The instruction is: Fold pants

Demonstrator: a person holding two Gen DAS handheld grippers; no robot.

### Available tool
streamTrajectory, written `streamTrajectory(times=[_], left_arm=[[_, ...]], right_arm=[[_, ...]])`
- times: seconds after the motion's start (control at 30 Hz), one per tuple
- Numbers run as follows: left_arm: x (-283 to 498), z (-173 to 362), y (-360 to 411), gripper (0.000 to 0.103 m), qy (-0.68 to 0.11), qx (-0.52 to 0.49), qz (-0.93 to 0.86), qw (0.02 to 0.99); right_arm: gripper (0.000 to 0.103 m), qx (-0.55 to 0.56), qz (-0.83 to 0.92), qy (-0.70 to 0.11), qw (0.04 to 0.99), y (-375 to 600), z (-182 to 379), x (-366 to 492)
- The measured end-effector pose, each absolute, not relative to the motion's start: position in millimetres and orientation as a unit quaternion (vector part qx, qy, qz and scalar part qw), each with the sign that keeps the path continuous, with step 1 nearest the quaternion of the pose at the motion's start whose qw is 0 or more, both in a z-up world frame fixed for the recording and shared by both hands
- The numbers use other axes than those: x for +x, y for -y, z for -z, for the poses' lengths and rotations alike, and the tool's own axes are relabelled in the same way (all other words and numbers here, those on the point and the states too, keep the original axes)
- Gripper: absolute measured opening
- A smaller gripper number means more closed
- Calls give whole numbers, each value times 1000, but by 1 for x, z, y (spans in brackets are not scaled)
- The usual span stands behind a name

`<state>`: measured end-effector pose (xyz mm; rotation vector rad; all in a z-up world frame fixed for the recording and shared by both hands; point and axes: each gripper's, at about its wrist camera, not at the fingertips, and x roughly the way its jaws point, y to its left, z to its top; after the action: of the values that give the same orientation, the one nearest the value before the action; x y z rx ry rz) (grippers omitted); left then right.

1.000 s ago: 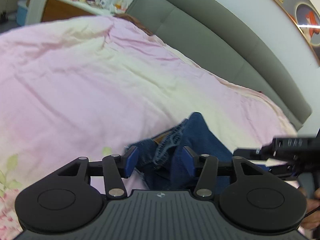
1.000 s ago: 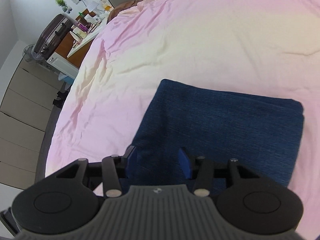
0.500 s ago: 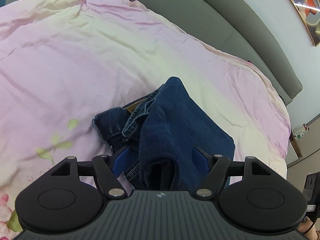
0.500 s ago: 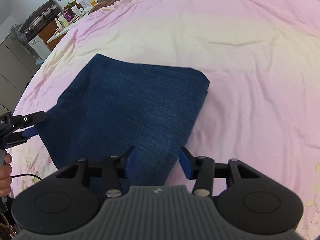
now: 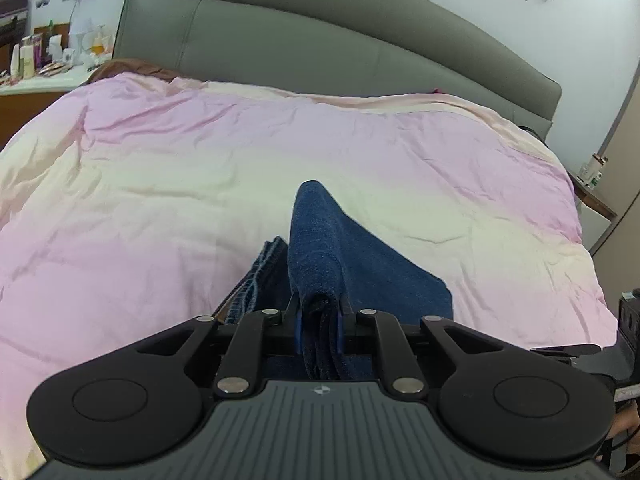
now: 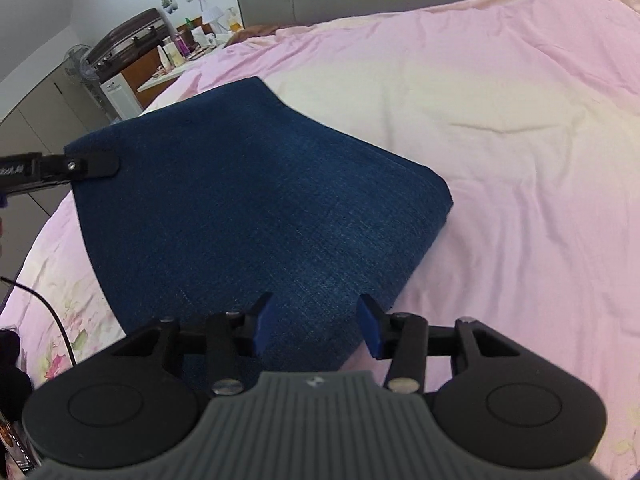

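Observation:
The dark blue denim pants [image 6: 256, 208] lie folded in a thick stack on the pink bed cover. My left gripper [image 5: 318, 330] is shut on the stacked edge of the pants [image 5: 320, 264] and lifts that side, so the cloth rises in a ridge; the waistband stitching [image 5: 250, 284] shows at its left. The left gripper's finger also shows in the right wrist view [image 6: 86, 166], clamped on the far left corner. My right gripper [image 6: 316, 330] is open, with its blue pads either side of the near edge of the pants.
The pink and cream duvet [image 5: 160, 184] covers the whole bed. A grey padded headboard [image 5: 320, 40] stands behind it. A cluttered bedside counter [image 5: 44, 64] and a suitcase [image 6: 128, 40] are at the left. A black cable [image 6: 52, 312] trails at the left edge.
My left gripper has closed on the pants' edge and lifted it. My right gripper stayed open at the near edge, and its view swung toward the headboard.

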<state>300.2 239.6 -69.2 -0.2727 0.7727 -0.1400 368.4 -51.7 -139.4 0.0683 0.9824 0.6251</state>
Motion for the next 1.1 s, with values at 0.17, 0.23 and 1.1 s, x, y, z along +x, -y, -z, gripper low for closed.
streamTrajectory(times=[0.17,0.23,1.1], left_arm=[[306,134,-284,17,-440,-204,32,874],[303,159,-302,18,-447,-256,20,857],[283,182,-335,93,-393,-368,-49,841]], right_arm=[[43,29,-315,-467,826,39,153,372],[43,19,-312,-478,821,31,167,375],[73,189,-237,-495,814,70,194,363]])
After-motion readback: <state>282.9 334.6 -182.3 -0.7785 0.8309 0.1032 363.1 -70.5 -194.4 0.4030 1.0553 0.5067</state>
